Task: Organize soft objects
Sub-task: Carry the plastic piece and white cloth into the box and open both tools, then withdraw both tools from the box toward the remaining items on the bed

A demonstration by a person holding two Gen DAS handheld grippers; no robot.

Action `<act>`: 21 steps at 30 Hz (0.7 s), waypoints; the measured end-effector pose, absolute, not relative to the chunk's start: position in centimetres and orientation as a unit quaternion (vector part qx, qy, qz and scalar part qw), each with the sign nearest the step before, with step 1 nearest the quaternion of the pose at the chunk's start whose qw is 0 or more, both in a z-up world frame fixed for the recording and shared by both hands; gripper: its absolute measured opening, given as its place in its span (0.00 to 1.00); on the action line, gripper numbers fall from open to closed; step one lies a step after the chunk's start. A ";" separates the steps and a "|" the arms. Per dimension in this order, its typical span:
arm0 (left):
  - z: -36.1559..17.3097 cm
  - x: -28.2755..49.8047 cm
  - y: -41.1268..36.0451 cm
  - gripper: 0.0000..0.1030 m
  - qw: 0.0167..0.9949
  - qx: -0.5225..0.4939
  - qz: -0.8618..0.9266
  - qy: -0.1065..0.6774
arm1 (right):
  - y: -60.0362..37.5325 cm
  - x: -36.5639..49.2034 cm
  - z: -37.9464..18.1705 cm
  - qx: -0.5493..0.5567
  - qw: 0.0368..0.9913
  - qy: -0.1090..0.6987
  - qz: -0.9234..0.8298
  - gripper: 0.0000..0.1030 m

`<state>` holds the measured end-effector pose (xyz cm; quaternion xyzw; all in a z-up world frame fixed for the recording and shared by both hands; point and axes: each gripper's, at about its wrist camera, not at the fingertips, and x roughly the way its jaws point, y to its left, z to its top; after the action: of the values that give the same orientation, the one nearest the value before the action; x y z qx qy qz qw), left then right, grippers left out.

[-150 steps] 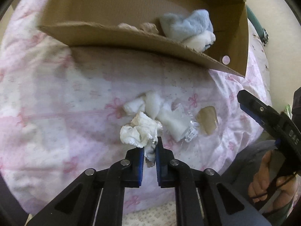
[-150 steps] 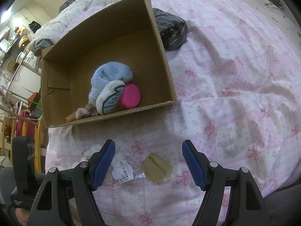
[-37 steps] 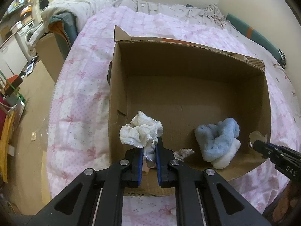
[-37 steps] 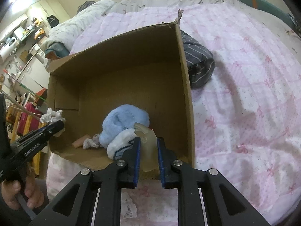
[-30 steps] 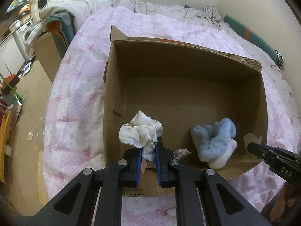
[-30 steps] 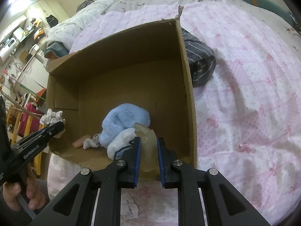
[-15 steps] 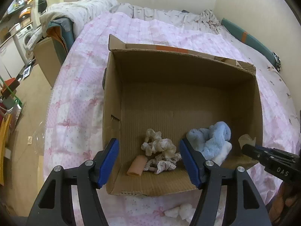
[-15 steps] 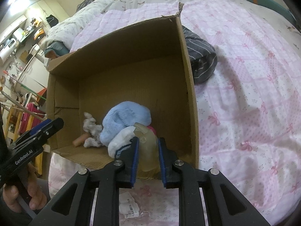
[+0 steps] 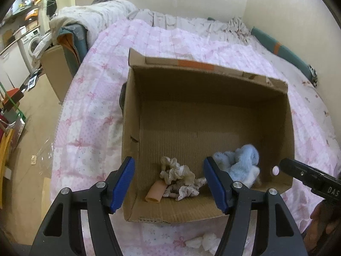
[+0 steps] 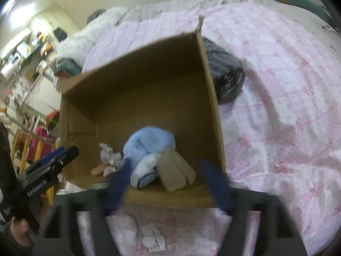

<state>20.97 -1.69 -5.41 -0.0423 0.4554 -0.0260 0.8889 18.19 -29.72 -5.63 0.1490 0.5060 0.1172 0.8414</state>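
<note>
Left gripper [image 9: 169,183]: we see our jaws spread wide and holding nothing, poised over the near left part of the box [image 9: 130,111].

Right gripper [image 10: 166,183]: blurred in its own view, but we read the jaws as wide apart with nothing between them, at the near right corner of the box.

Box contents: a cream frilly cloth [image 9: 178,171] lies on the box floor against the near wall, with a small peach tube [image 9: 155,193] touching its left side. A blue plush [image 9: 238,165] sits in the near right corner. In the right view a tan piece [image 10: 175,171] leans against the plush's near side.

Left on the bed: white cloth bits [image 9: 202,242] lie on the pink quilt [image 9: 89,98] just outside the box's near wall, at the bottom edge of the left view. In the right view a clear packet with a label [image 10: 152,240] lies on the quilt near us, beside a pale blurred patch.

Key relation: the leftover pieces lie nearer than the box and below both grippers, between them. We judge the left gripper closer to the white bits and the right closer to the packet. Their long axis we cannot tell.

Stage: we judge most items boxed, with a few left on the quilt.

Other: a striped grey bundle [image 10: 226,79] rests on the bed beyond the box's right wall.
</note>
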 end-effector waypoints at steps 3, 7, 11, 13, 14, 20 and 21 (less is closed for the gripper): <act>-5.2 20.9 -1.7 0.62 0.891 -0.040 -0.023 0.452 | -30.1 18.3 -5.2 0.161 0.845 0.496 0.118 0.80; -5.3 20.9 -1.7 0.63 0.890 -0.035 -0.021 0.455 | -30.0 18.3 -5.1 0.154 0.846 0.497 0.117 0.80; -4.4 20.6 -1.5 0.63 0.892 -0.037 -0.018 0.451 | -29.8 18.1 -4.6 0.142 0.855 0.486 0.114 0.80; -3.8 20.1 -1.1 0.63 0.895 -0.039 -0.018 0.444 | -29.9 17.7 -4.1 0.135 0.864 0.472 0.107 0.80; -3.4 19.7 -0.9 0.63 0.897 -0.037 -0.018 0.440 | -29.9 17.6 -3.9 0.134 0.868 0.466 0.105 0.80; -2.8 18.1 0.4 0.63 0.895 -0.031 -0.003 0.445 | -30.5 17.0 -3.2 0.137 0.873 0.458 0.096 0.80; -3.0 17.7 0.7 0.63 0.893 -0.032 0.003 0.449 | -30.6 16.9 -3.2 0.136 0.873 0.458 0.093 0.80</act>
<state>17.74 0.67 -2.99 -0.0318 0.4491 0.0030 0.8929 16.88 -30.61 -3.16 0.1357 0.4581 0.0934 0.8735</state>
